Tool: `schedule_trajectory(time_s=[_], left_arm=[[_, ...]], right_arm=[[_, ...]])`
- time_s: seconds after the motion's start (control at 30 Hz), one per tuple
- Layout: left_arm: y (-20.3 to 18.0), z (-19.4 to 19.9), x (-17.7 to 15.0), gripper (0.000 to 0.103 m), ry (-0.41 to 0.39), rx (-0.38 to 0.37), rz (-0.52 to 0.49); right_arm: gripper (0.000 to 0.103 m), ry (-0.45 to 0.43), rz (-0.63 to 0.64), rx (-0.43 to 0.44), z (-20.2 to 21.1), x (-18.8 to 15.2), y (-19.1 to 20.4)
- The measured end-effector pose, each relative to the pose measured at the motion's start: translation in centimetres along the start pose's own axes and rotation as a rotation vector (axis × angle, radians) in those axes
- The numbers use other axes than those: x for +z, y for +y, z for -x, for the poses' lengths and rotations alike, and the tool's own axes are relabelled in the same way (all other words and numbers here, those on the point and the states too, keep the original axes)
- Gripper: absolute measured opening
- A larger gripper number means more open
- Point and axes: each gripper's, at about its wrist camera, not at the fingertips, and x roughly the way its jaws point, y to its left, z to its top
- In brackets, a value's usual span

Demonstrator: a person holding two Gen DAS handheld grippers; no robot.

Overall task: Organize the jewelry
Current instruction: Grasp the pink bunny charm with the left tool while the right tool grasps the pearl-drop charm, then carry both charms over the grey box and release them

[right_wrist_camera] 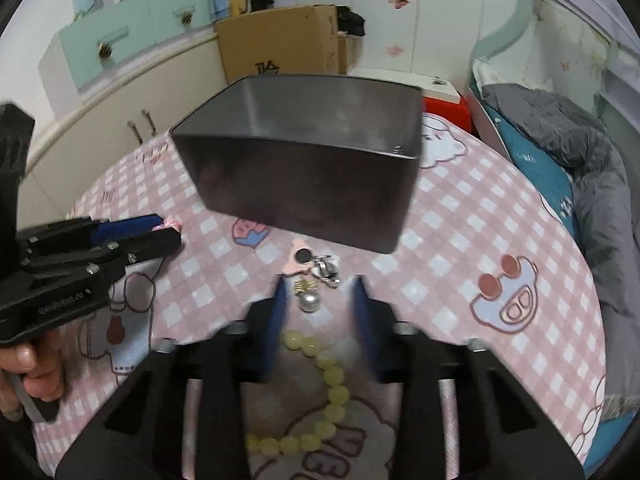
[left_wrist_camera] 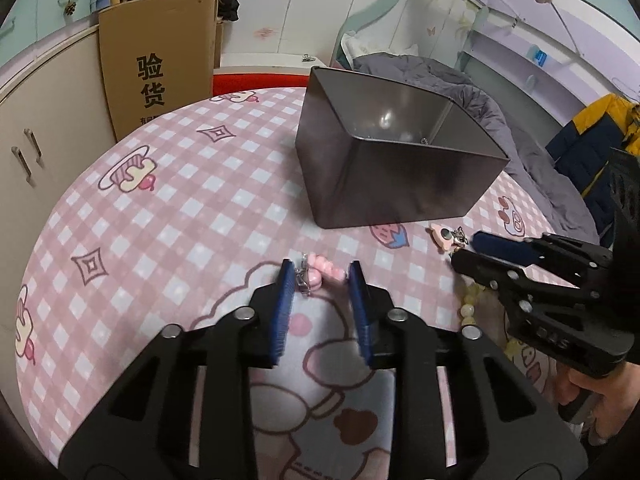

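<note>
Pink checked tablecloth (left_wrist_camera: 180, 184): left tool (left_wrist_camera: 320, 276) gapes around pink charm (left_wrist_camera: 324, 274); right tool (right_wrist_camera: 318, 294) gapes (holding nothing) over pearl (right_wrist_camera: 311, 302).

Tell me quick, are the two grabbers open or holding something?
Left gripper: open, fingers either side of the pink bead piece, not gripping it.
Right gripper: open, holding nothing, the pearl earring between its fingers.

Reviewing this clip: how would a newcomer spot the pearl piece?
Start at the dark metal bin on the pink checked cloth. Just before it, between the right gripper's fingers, lies the pearl: one white ball under a gold top, unlike the yellow bead bracelet behind.
</note>
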Motion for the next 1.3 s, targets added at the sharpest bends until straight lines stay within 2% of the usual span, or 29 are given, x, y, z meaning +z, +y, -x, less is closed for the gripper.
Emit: schedule_trajectory(time_s=[0.07,0.2,0.27,0.53,0.63,0.67,0.7,0.77,0.93,0.97,1.0,1.03,1.1,1.17,1.3], left_arm=[[-0.2,0.3,-0.3,0.026,-0.003,-0.005,0.004],[-0.2,1.1,-0.9,0.024,-0.012,-0.013,-0.005],[-0.3,1.5,-1.3,0.015,-0.012,-0.021,-0.013],[0.0,3.5,-2.6,0.015,-0.040,-0.023,-0.024],[-0.2,3.6,-2.6,0.017,-0.036,0.017,-0.046],[-0.4,3.5,-2.5,0.026,-0.032,0.035,-0.055],[-0.4,3.4,-2.4,0.054,-0.031,0.048,-0.060],[-0.6,3.6,-2.0,0.087,-0.073,0.071,-0.073],[-1.5,2.2,-0.8,0.087,-0.056,0.113,-0.116],[-1.5,1.5,-0.6,0.084,-0.033,0.114,-0.118],[-1.4,0.4,-0.6,0.060,0.018,0.096,-0.116],[-1.4,-0.1,-0.5,0.054,0.045,0.100,-0.115],[-1.8,-0.1,-0.3,0.020,0.041,0.089,-0.145],[-2.0,0.1,-0.4,0.015,0.042,0.071,-0.166],[-2.0,1.6,-0.4,0.015,0.014,0.010,-0.148]], right_arm=[[0.010,0.000,0.017,-0.001,0.0,-0.1,0.4],[0.010,-0.008,0.016,0.022,0.8,-0.7,0.6],[0.010,-0.019,0.010,0.030,1.6,-1.1,0.7],[0.010,-0.106,0.001,0.051,6.6,-1.0,0.7],[0.010,-0.122,0.003,0.051,7.7,-0.9,0.7],[0.010,-0.124,0.003,0.053,7.9,-0.9,0.8],[0.010,-0.126,0.003,0.052,8.0,-1.0,0.8],[0.010,-0.130,0.004,0.055,8.2,-1.0,0.9],[0.010,-0.129,0.002,0.061,8.2,-1.2,1.0],[0.010,-0.130,0.001,0.059,8.3,-1.3,1.0],[0.010,-0.130,0.000,0.060,8.4,-1.3,0.9],[0.010,-0.132,-0.003,0.062,8.4,-1.3,0.8],[0.010,-0.135,-0.006,0.061,8.6,-1.3,0.7],[0.010,-0.139,-0.008,0.060,8.8,-1.2,0.6],[0.010,-0.163,-0.003,0.065,9.8,-0.7,0.6]])
